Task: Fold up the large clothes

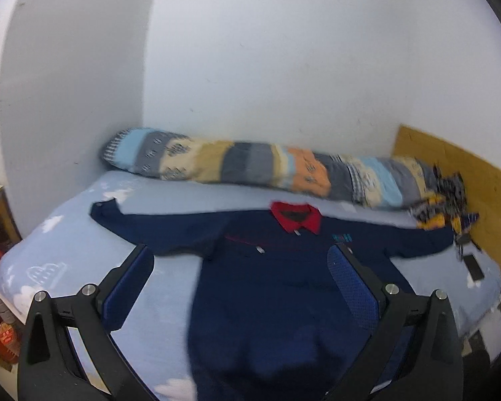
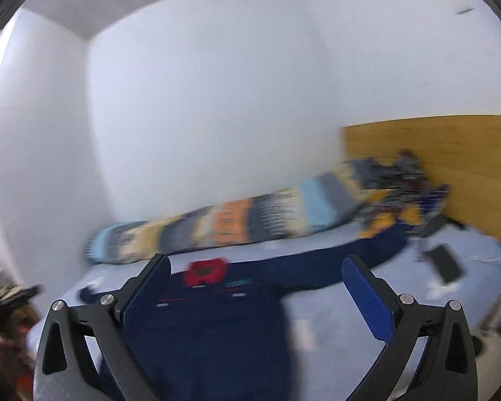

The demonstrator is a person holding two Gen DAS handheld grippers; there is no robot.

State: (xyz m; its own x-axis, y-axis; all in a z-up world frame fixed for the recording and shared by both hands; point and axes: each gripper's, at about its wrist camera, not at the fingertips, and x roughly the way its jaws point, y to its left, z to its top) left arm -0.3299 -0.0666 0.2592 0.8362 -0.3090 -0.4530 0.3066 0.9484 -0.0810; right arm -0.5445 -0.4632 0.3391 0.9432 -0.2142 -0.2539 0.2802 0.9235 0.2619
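The left gripper (image 1: 240, 257) hovers above the navy sweater (image 1: 267, 300), jaws spread wide and empty, fingers aimed toward its red collar. The right gripper (image 2: 255, 269) hangs over the same sweater, jaws likewise spread, gripping nothing.

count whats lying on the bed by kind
navy sweater with red collar: 1
long patchwork bolster pillow: 1
yellow and dark patterned cloth bundle: 1
dark phone: 1
total: 4
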